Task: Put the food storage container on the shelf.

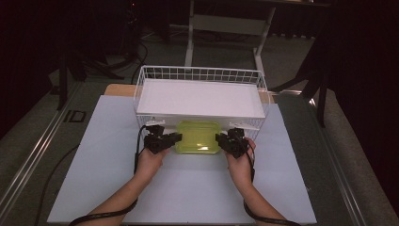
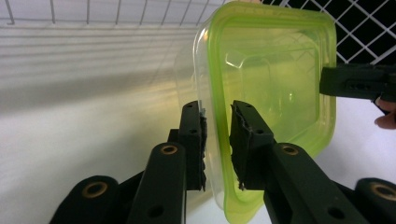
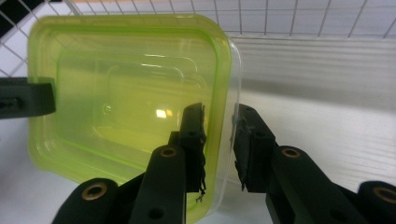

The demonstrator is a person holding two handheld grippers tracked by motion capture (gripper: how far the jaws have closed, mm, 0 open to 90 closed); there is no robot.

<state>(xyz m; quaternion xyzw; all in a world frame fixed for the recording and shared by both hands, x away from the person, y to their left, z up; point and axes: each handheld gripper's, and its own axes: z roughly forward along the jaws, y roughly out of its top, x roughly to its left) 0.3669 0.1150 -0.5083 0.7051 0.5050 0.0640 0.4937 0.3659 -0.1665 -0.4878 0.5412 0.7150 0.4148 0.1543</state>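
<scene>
Green container [image 1: 198, 137] — near edge of wire basket [image 1: 141, 89] | your left gripper [image 1: 162, 141] pinches its left rim | right gripper [image 1: 229, 141] pinches right rim — white table [image 1: 188, 188] below.

Forearms reaching forward side by side. Left gripper [image 1: 175, 137] angled inward, jaws straddling a container rim, fingers [image 2: 192, 140] nearly together. Right gripper [image 1: 220, 138] mirroring it, fingers [image 3: 254, 142] likewise set either side of the opposite rim.

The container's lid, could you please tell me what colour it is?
Translucent yellow-green lid, clearest in the right gripper view.
</scene>
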